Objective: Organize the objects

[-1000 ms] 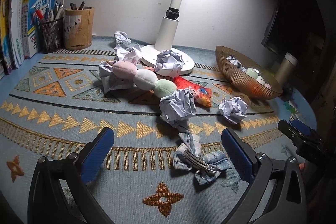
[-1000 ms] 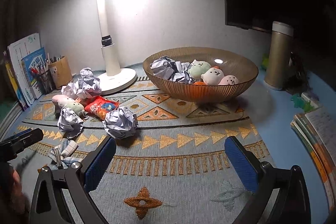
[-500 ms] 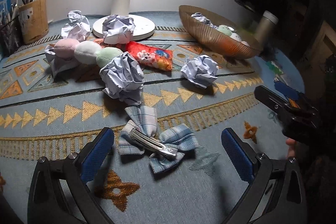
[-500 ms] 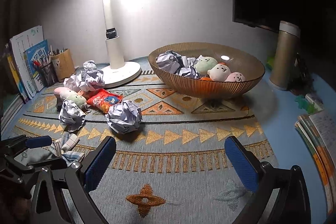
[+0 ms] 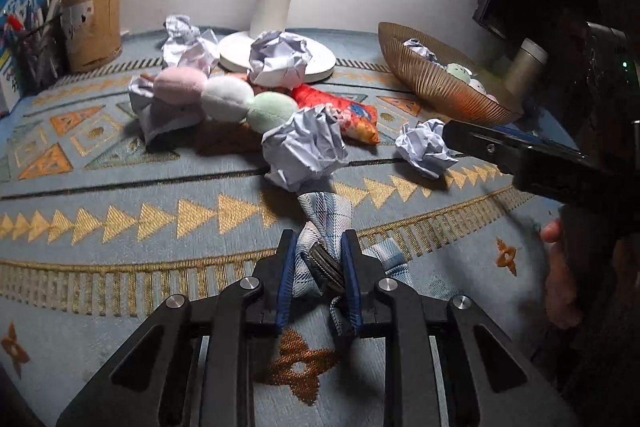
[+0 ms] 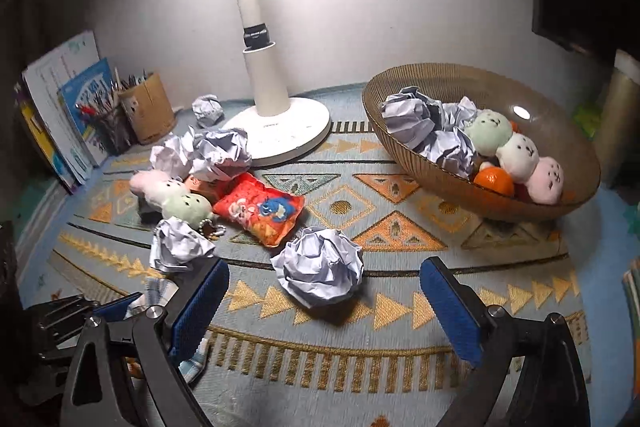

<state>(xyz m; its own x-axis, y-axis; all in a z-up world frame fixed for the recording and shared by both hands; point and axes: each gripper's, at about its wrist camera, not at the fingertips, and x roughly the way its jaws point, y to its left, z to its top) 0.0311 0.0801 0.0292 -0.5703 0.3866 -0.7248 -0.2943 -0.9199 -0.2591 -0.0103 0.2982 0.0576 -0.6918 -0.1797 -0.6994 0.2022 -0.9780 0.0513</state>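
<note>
My left gripper [image 5: 319, 259] is shut on a blue plaid bow hair clip [image 5: 326, 215] lying on the patterned mat [image 5: 120, 219]. My right gripper [image 6: 324, 301] is open and empty, just in front of a crumpled paper ball [image 6: 320, 271]. The brown ribbed bowl [image 6: 452, 187] at the right holds paper balls, plush toys and an orange. More paper balls [image 5: 304, 147], a three-ball plush toy [image 5: 226, 99] and a red snack bag [image 6: 260, 211] lie mid-mat. The left gripper shows at the lower left of the right wrist view [image 6: 120, 307].
A white lamp base [image 6: 280, 127] stands at the back centre. A cardboard pen holder [image 6: 148, 113] and books [image 6: 68, 115] stand at the back left. A metal flask [image 5: 524, 69] stands behind the bowl. Books lie at the far right edge [image 6: 634, 291].
My left gripper moved forward over the plaid bow clip and shut on it. My right gripper moved closer to the paper ball and stays open.
</note>
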